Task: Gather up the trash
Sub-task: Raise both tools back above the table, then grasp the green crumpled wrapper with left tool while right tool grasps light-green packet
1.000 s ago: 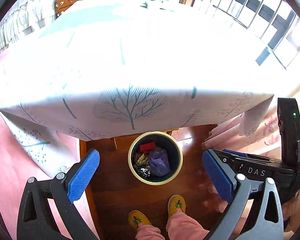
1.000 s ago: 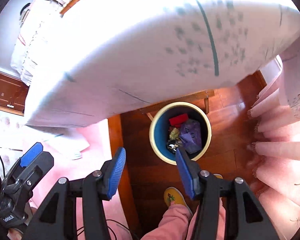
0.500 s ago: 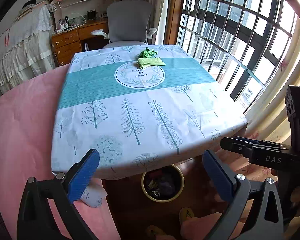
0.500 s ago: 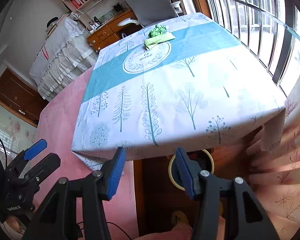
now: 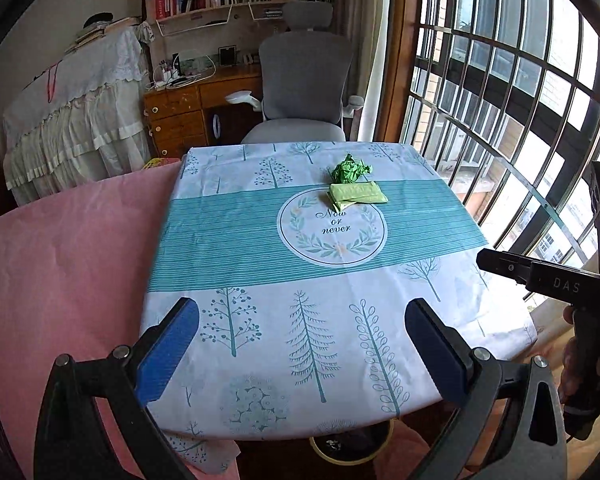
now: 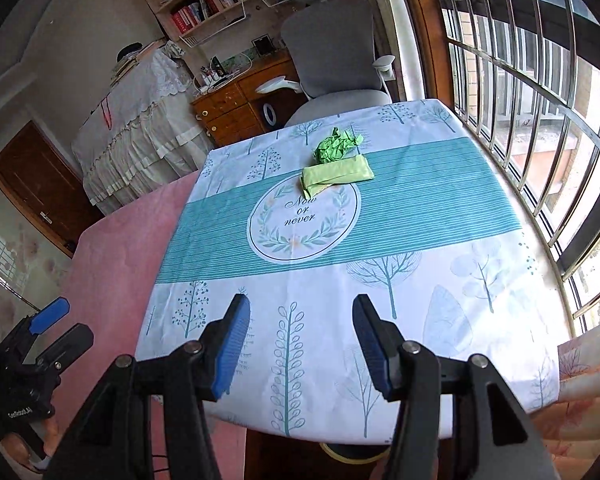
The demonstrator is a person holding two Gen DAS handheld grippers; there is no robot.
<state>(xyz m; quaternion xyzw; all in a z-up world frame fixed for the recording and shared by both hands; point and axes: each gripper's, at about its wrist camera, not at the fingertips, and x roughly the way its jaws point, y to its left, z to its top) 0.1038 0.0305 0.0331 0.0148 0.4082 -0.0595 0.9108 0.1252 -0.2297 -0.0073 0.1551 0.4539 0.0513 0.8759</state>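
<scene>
Pink cloth (image 5: pixel 72 264) at the left, beside one table (image 5: pixel 260 312) under a white and teal cloth printed with trees. Two pieces of trash on it, both toward the far side: one crumpled green wrapper (image 5: pixel 349 169), and touching its near side one flat light-green packet (image 5: pixel 357 194) at the rim of the round "Now or never" emblem. One grey chair (image 5: pixel 305 80) behind the table, barred window (image 5: pixel 520 92) to the right. One bin (image 5: pixel 352 449) under the near table edge, mostly hidden, only its pale rim showing. Two grippers above the near edge, both empty: left gripper (image 5: pixel 302 350) spread wide; right gripper (image 6: pixel 302 350) spread too, blue pads apart, nothing between them. Trash well apart from both.
</scene>
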